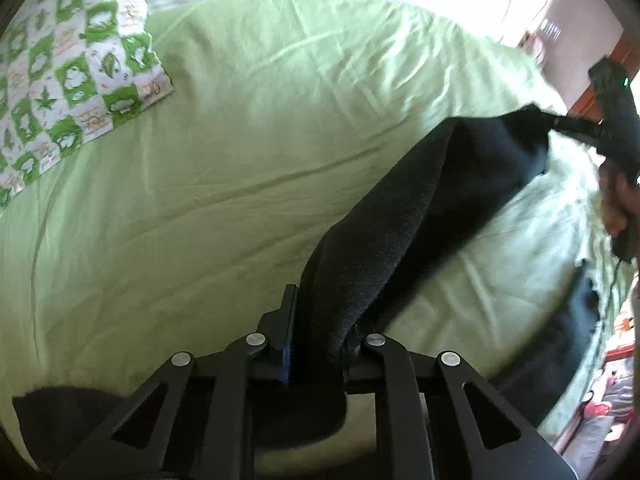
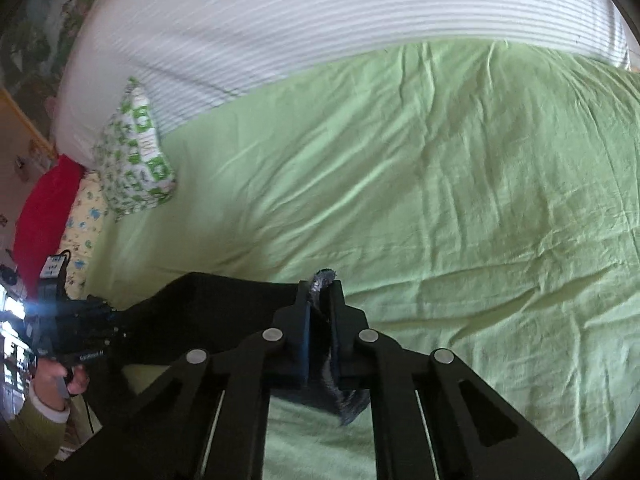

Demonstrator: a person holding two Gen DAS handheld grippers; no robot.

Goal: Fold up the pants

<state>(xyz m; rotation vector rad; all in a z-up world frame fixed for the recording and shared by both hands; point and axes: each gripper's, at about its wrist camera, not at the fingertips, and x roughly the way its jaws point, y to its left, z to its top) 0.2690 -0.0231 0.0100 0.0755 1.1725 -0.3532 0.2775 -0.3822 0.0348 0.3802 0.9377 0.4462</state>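
Both claws clamp the dark pants (image 1: 404, 216) stretched taut above a green bedsheet (image 1: 200, 184), the left gripper (image 1: 320, 340) at lower centre and the right gripper (image 2: 320, 320) likewise, apparently readying a fold.

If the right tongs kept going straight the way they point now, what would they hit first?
Probably the green bedsheet. The right tongs are shut on the black pants, angled down toward bare sheet; nothing else shows ahead, though depth is unclear.
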